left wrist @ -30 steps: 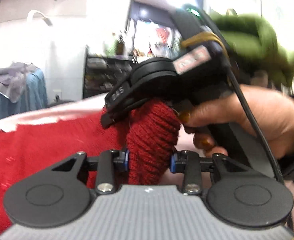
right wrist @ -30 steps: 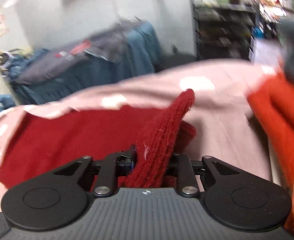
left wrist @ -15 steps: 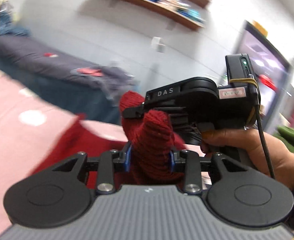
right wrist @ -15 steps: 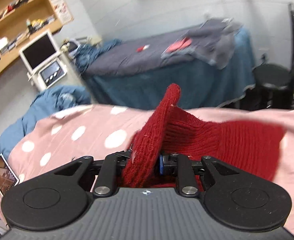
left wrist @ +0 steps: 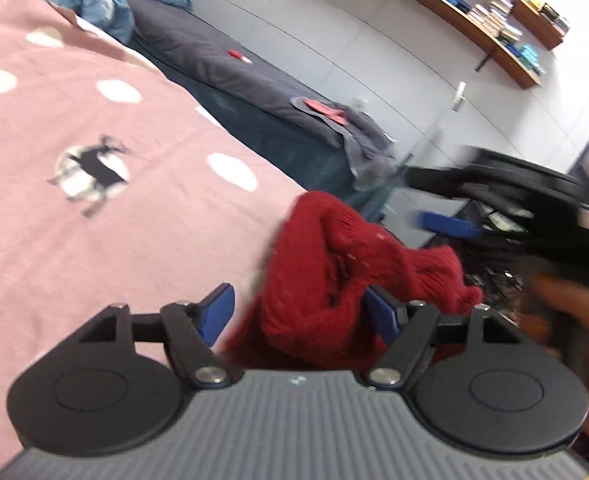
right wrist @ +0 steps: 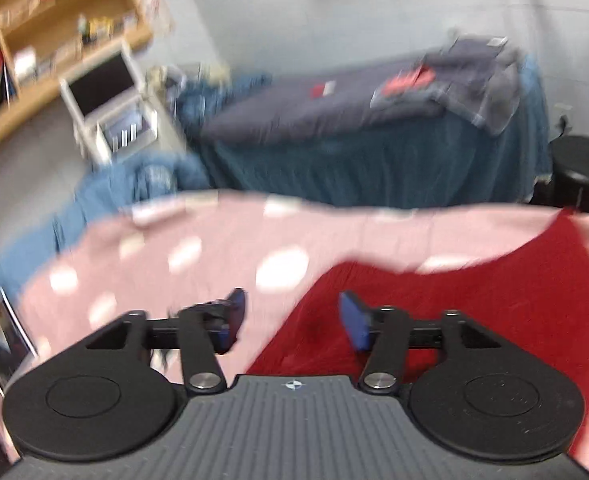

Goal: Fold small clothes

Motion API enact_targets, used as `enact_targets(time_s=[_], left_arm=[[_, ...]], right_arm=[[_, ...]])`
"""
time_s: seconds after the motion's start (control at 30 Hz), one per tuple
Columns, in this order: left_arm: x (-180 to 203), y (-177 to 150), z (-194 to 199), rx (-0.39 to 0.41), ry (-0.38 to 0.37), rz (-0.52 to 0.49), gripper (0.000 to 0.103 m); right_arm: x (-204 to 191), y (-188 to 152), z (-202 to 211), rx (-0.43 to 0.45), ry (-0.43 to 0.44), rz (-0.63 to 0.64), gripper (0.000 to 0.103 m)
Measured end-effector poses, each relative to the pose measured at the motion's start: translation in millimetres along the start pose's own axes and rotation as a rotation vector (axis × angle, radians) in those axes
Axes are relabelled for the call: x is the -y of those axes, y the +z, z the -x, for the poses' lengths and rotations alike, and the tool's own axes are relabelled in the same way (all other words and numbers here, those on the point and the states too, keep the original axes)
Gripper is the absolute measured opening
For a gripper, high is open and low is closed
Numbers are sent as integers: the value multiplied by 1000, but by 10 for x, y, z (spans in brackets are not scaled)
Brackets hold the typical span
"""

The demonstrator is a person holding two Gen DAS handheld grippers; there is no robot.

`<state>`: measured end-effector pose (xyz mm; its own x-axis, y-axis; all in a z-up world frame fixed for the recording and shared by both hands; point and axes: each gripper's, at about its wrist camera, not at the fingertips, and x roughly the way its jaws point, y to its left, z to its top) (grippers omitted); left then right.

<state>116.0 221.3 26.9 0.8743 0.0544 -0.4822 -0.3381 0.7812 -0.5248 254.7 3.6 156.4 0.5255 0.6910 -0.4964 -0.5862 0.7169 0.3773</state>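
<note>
I note both grippers, left gripper (left wrist: 298, 312) and right gripper (right wrist: 292, 316), opening, releasing the red knit garment (left wrist: 334, 280) onto the pink blanket (left wrist: 94, 200); fold laid.

Even, diffuse indoor light in both views; no glare, no hard shadows. Left wrist view: strong fisheye bend, wall shelf (left wrist: 490, 20) curves; right side smeared, a hand (left wrist: 566, 316) blurred to an orange patch. Right wrist view: motion blur throughout, the pink spotted cover (right wrist: 198, 240) streaked and its dots smeared. Dark vignette at the corners.
</note>
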Motion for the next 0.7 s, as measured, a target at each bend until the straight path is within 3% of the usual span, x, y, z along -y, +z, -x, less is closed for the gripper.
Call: enact_targets(time_s=[0.07, 0.13, 0.17, 0.33, 0.5, 0.53, 0.63, 0.67, 0.7], left_arm=[[119, 58, 99, 25, 72, -69, 72], [276, 112, 236, 57, 119, -148, 70], [371, 123, 300, 72, 97, -177, 70], [832, 129, 292, 52, 13, -315, 72], [896, 142, -86, -123, -67, -282, 67], [893, 140, -134, -142, -85, -270, 61], [902, 180, -279, -165, -66, -296, 22], [896, 206, -302, -166, -72, -298, 17], [890, 232, -317, -162, -69, -306, 17]], right_arm=[[158, 77, 240, 24, -34, 5, 91], [306, 96, 448, 2, -68, 38, 70], [373, 72, 543, -11, -73, 57, 65], [635, -280, 774, -85, -111, 72, 65], [720, -595, 765, -117, -75, -33, 67], [728, -627, 774, -109, -70, -42, 67], [709, -629, 772, -94, -63, -51, 73], [713, -626, 761, -93, -69, -61, 78], [720, -625, 770, -87, -86, -70, 98]])
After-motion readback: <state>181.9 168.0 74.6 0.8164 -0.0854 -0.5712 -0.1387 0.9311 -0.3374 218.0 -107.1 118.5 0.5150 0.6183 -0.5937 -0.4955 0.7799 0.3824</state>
